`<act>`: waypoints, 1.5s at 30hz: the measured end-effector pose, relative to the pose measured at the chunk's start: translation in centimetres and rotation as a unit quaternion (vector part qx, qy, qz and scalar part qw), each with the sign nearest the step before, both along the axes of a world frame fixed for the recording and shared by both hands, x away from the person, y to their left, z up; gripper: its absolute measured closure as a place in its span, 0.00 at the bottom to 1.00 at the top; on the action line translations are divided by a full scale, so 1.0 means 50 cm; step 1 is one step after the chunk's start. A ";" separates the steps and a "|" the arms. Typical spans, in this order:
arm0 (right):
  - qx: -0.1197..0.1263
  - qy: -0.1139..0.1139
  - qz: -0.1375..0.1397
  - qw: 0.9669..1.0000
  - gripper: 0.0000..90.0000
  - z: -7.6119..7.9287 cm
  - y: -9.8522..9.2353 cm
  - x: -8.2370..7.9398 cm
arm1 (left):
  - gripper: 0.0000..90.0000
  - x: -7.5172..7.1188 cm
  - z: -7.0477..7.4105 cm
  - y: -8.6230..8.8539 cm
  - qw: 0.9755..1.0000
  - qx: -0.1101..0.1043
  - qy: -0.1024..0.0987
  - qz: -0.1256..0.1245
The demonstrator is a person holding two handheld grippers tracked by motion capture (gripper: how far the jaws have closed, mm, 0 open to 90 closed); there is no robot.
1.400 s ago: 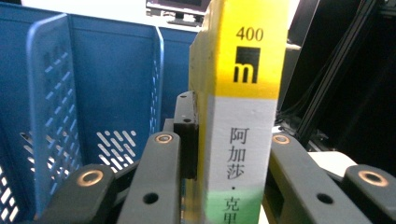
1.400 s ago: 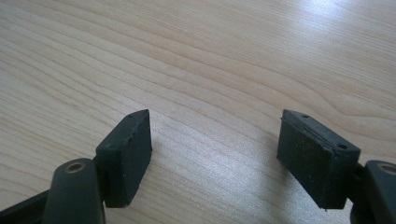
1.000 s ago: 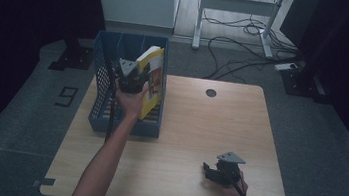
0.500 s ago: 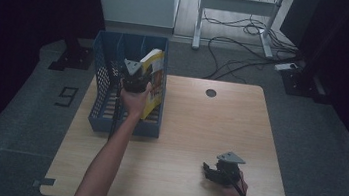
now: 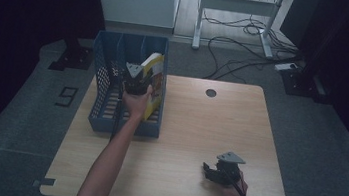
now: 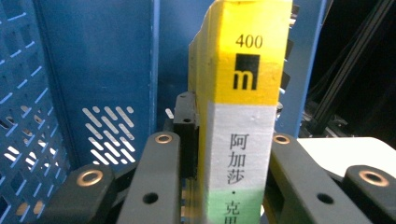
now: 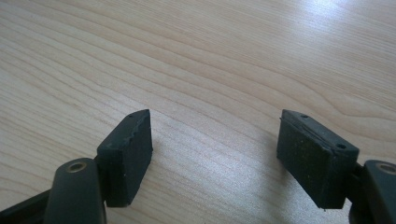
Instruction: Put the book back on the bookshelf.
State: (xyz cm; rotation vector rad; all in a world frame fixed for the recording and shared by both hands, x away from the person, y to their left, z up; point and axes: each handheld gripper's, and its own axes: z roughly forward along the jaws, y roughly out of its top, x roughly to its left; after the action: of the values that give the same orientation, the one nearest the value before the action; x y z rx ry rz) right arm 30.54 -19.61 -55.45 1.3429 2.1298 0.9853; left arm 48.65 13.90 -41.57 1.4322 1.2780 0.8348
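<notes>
Yellow along its upper spine, then white and green lower down, the thick paperback book (image 6: 240, 116) stands upright, clamped by its spine between the black jaws of the left hand-held gripper (image 5: 135, 82). In the high view this book (image 5: 153, 80) sits inside the blue perforated plastic file crate (image 5: 102, 89), against the crate's wall at the 3 o'clock side, its top edge tipped slightly toward the crate's middle. The crate itself rests on the light wooden table (image 5: 183, 129) at about 10 o'clock from the table's centre. The left forearm (image 5: 109, 160) runs up from the bottom edge at 6 o'clock, stretched nearly straight toward 12 o'clock, with the hand wrapped around the gripper's body just above the crate's near rim.

Over at 4 o'clock on the table, the right hand-held gripper (image 5: 214, 171) lies low on the wood, well apart from the crate, pointing toward 9 o'clock. Its two black pads (image 7: 128, 156) stand wide apart with bare wood grain between them.
</notes>
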 end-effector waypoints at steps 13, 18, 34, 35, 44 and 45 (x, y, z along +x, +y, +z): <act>-0.001 0.000 0.000 1.000 0.29 0.000 0.001 0.001 | 0.81 -0.072 -0.010 0.029 1.000 -0.013 0.010 -0.021; -0.002 0.000 0.000 1.000 0.29 0.000 0.001 0.001 | 0.80 -0.097 -0.014 0.035 0.999 -0.013 0.018 -0.033; -0.002 0.000 -0.002 1.000 0.28 0.000 0.001 0.001 | 0.72 -0.105 -0.020 0.041 0.998 -0.015 0.037 -0.048; -0.002 0.000 -0.002 1.000 0.28 0.000 0.001 0.001 | 0.71 -0.101 -0.018 0.041 0.998 -0.018 0.041 -0.051; -0.002 0.000 -0.004 1.000 0.28 0.000 0.001 0.000 | 0.72 -0.083 0.005 0.037 0.998 -0.015 0.039 -0.052; -0.002 0.000 -0.004 1.000 0.28 0.000 0.001 0.000 | 0.76 -0.083 0.005 0.036 0.998 -0.011 0.038 -0.052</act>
State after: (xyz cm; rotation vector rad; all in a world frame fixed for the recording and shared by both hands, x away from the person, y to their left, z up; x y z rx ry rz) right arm 30.56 -19.54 -55.45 1.3483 2.1235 0.9775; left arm 44.48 15.72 -41.32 1.5117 1.2551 0.7011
